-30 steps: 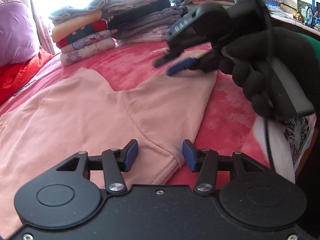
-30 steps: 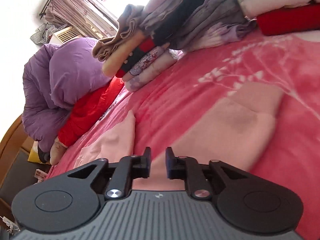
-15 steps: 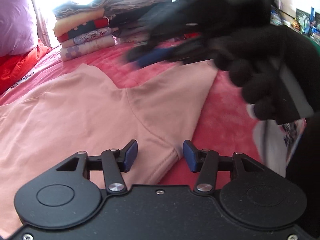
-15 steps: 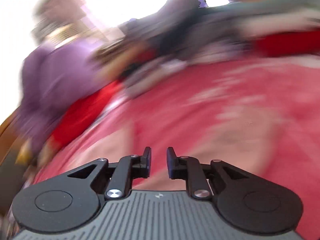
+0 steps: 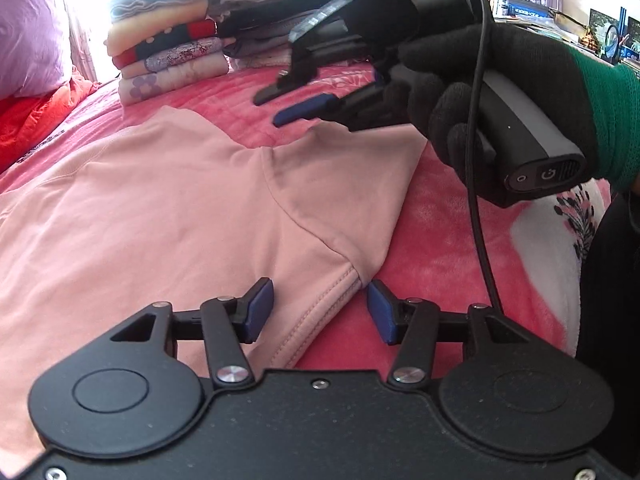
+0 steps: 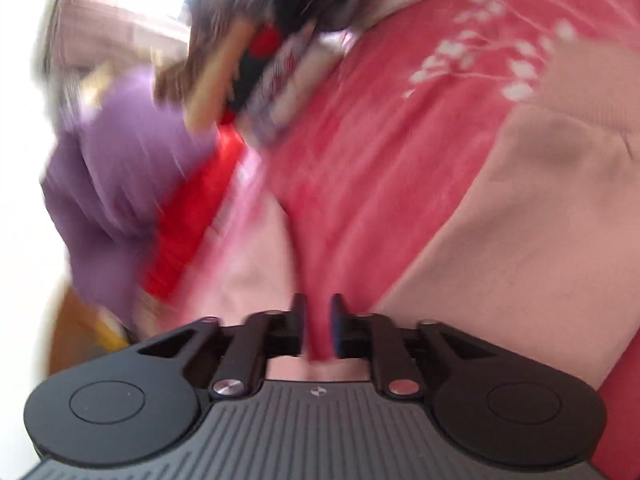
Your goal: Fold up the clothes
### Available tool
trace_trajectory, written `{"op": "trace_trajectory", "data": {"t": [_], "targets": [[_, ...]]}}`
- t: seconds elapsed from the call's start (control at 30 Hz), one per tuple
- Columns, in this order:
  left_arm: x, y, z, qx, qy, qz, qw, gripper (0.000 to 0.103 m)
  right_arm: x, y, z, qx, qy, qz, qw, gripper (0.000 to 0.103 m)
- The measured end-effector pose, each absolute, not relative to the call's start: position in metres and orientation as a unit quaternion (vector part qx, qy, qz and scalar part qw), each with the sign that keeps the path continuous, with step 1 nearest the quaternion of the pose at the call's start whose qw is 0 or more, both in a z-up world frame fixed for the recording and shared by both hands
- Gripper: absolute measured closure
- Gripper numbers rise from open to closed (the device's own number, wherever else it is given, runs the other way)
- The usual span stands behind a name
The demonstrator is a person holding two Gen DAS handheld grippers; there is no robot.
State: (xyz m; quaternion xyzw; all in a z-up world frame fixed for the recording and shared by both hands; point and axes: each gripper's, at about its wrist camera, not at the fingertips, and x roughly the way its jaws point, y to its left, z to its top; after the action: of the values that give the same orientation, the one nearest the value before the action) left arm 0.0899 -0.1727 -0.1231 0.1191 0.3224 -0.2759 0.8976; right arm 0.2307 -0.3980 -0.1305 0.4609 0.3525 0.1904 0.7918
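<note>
Pink shirt lay flat on the red bed, its hem corner between the spread pads of the left gripper. Within the second, the right gripper had swung lower over the sleeve, jaws narrowly parted, empty: a grasp looked imminent. Folded stacks stood well behind, obstructing nothing.
</note>
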Motion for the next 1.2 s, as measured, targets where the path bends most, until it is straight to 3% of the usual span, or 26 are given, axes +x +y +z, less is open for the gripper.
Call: {"op": "trace_trajectory", "data": {"t": [0.2,0.23,0.27,0.4,0.43,0.6,0.77,0.9,1.13,1.17,1.2], "targets": [[0.091,-0.170,-0.121,0.110,0.329,-0.278,0.896,0.051,0.247,-0.353,-0.126,0.371,0.399,0.236,0.805,0.079],[0.091,-0.170,-0.121,0.108,0.332,-0.279,0.895,0.049,0.250,-0.351,-0.127,0.359,0.406,0.212,0.813,0.098],[0.090,-0.169,-0.120,0.106,0.334,-0.280,0.894,0.049,0.254,-0.352,-0.130,0.359,0.411,0.193,0.815,0.102],[0.090,-0.158,-0.100,0.101,0.327,-0.281,0.897,0.049,0.260,-0.358,-0.105,0.359,0.371,0.208,0.831,0.071],[0.092,-0.152,-0.094,0.098,0.325,-0.279,0.898,0.049,0.264,-0.353,-0.096,0.342,0.364,0.218,0.838,0.069],[0.105,-0.117,-0.083,0.117,0.321,-0.262,0.903,0.049,0.299,-0.323,-0.089,0.284,0.392,0.261,0.835,0.069],[0.127,-0.076,-0.105,0.088,0.354,-0.220,0.905,0.049,0.337,-0.291,-0.098,0.240,0.415,0.268,0.835,0.068],[0.130,-0.065,-0.115,0.079,0.360,-0.238,0.899,0.049,0.362,-0.314,-0.121,0.324,0.415,0.223,0.820,0.091],[0.134,-0.060,-0.115,0.085,0.361,-0.257,0.892,0.043,0.370,-0.328,-0.125,0.343,0.385,0.217,0.829,0.094],[0.133,-0.061,-0.115,0.086,0.361,-0.259,0.892,0.043,0.372,-0.328,-0.126,0.355,0.379,0.223,0.825,0.093],[0.132,-0.060,-0.115,0.086,0.361,-0.260,0.891,0.043,0.375,-0.328,-0.128,0.374,0.374,0.232,0.816,0.086]]}}
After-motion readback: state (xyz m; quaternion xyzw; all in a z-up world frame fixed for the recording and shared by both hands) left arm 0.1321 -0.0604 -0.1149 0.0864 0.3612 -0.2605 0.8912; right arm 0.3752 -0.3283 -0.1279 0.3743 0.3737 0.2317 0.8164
